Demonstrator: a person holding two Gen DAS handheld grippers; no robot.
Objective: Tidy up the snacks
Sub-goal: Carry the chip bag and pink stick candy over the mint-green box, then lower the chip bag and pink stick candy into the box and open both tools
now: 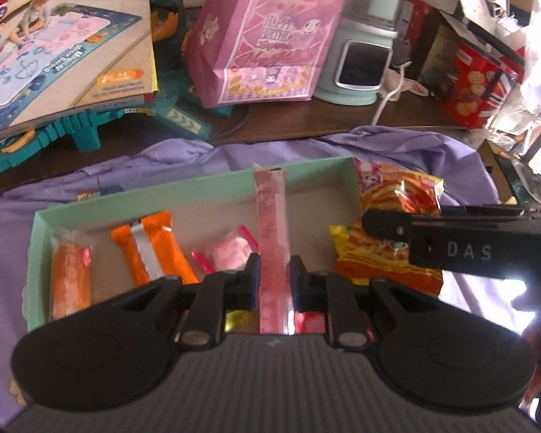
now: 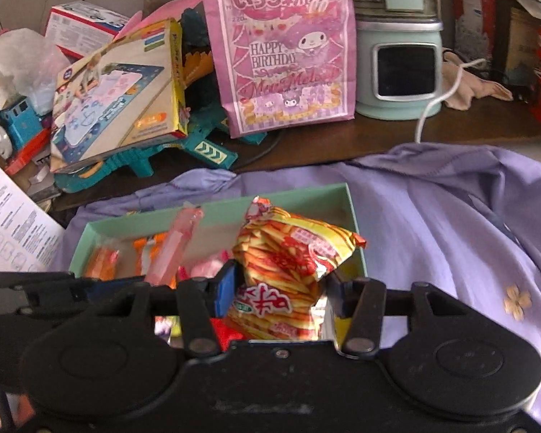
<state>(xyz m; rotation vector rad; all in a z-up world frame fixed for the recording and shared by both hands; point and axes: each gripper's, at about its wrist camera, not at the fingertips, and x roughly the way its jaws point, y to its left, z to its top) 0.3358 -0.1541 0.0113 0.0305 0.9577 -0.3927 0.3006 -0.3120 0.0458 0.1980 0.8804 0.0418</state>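
Observation:
My left gripper (image 1: 273,281) is shut on a long pink stick packet (image 1: 272,238) that points forward over the mint green box (image 1: 198,184). Inside the box lie an orange sausage-like snack (image 1: 70,281), an orange and silver wrapper (image 1: 155,249) and a pink candy (image 1: 231,249). My right gripper (image 2: 281,288) is shut on a red and yellow chip bag (image 2: 288,249), held over the right end of the green box (image 2: 212,213). The left wrist view shows that bag (image 1: 389,216) at the box's right edge, and the right wrist view shows the pink stick (image 2: 173,245) at left.
A purple cloth (image 2: 451,216) covers the table under the box. Behind it stand a pink birthday bag (image 2: 281,54), a mint appliance (image 2: 400,65) with a white cord, a toy box (image 2: 119,90) on teal toy track, a blue toy train (image 2: 14,126) and a red biscuit tin (image 1: 479,83).

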